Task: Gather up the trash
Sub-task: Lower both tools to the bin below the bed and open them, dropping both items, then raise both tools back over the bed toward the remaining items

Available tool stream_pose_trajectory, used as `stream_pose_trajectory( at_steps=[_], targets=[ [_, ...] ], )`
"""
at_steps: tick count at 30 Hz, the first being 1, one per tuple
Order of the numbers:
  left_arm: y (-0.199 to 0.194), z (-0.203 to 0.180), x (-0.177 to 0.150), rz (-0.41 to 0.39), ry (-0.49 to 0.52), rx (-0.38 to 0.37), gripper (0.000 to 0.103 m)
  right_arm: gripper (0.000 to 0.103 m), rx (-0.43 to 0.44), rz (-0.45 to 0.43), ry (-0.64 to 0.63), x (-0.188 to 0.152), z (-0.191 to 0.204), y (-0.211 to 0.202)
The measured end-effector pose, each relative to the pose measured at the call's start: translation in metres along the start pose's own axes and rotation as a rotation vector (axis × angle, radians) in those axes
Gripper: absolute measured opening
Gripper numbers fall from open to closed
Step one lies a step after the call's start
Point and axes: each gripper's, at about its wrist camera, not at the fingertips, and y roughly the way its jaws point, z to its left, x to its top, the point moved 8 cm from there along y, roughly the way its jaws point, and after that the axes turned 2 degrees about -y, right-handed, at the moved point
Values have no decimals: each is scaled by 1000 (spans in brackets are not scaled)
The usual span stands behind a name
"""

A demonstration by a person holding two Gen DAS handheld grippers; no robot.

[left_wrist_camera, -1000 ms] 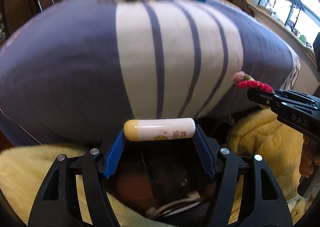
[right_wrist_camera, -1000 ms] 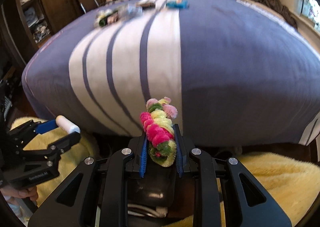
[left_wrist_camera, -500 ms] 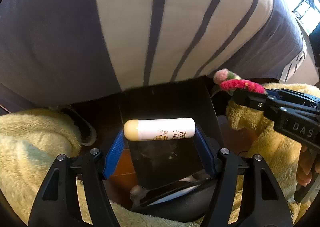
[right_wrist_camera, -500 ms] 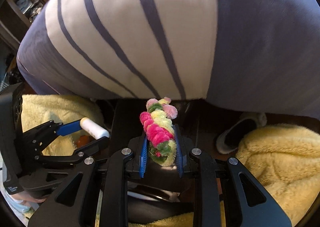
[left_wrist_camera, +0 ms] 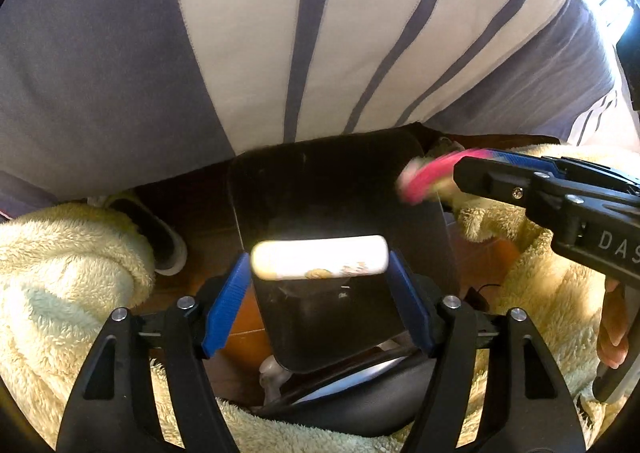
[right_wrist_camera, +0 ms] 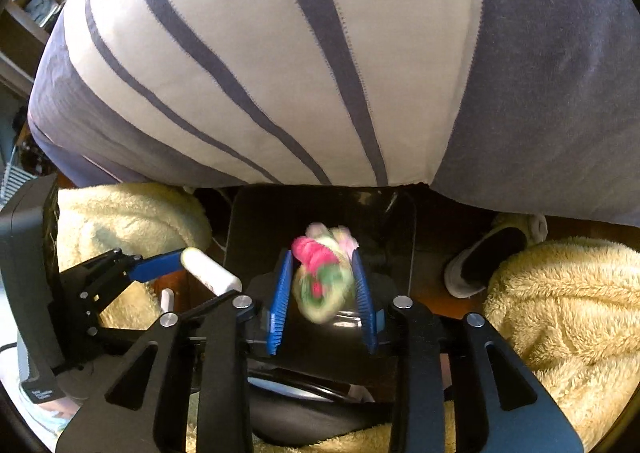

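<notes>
Left wrist view: the left claw (left_wrist_camera: 320, 273) hangs over a black bin (left_wrist_camera: 320, 181) that stands on the floor at the foot of the bed (left_wrist_camera: 280, 33).
Left claw state: its jaws are opening. The white tube (left_wrist_camera: 320, 263) lies across between the blue pads (left_wrist_camera: 226, 301) and looks blurred; I cannot tell if the pads touch its ends at this moment.
Right claw state: the right claw (right_wrist_camera: 322, 285) is also opening its jaws. The fuzzy pink, green and yellow bundle (right_wrist_camera: 324, 273) is between them, blurred, with a gap on both sides, so I judge it is already loose.
Place of the trash: both pieces are above the dark mouth of the bin, not yet inside it.
Step in hand: releasing both pieces into the bin.
How to do it well: keep both claws quiet above the middle of the opening until each piece is free; spread the jaws enough that the tube does not hang on one pad.
Risk for the tube: it is long and lies crosswise, so one end can catch and tip it toward the rim.
Risk for the bundle: its fuzz may cling to a ribbed pad; a small shake could help.
Around the bin: fluffy yellow fabric (right_wrist_camera: 560, 313) and a slipper (right_wrist_camera: 488, 257) lie near, where a missed piece would hide.
</notes>
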Motion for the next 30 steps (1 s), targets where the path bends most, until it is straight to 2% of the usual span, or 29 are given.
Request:
stream_pose_trajectory(
  at_steps=[2,6,9,14,22,30],
  targets=[
    [-4,-1,2,-15,4,8,75,41,-8,-8,3,1,-2,-1],
    [-10,-2,5,-37,14,19,81,52,-18,-38,18,6,-7,-9],
    [-20,-1,9,-67,17,40,86,71,-42,-83,28,12,-13,-21],
    [-48,9,21,-157,-1,80,92,88,-69,-184,48,25,-20,-55],
    [-102,7,40,-302,39,160,92,91,-110,-335,43,43,-21,-111],
    [-154,14,65,-430,23,187,92,93,-158,-456,11,68,-20,-159]
  ],
)
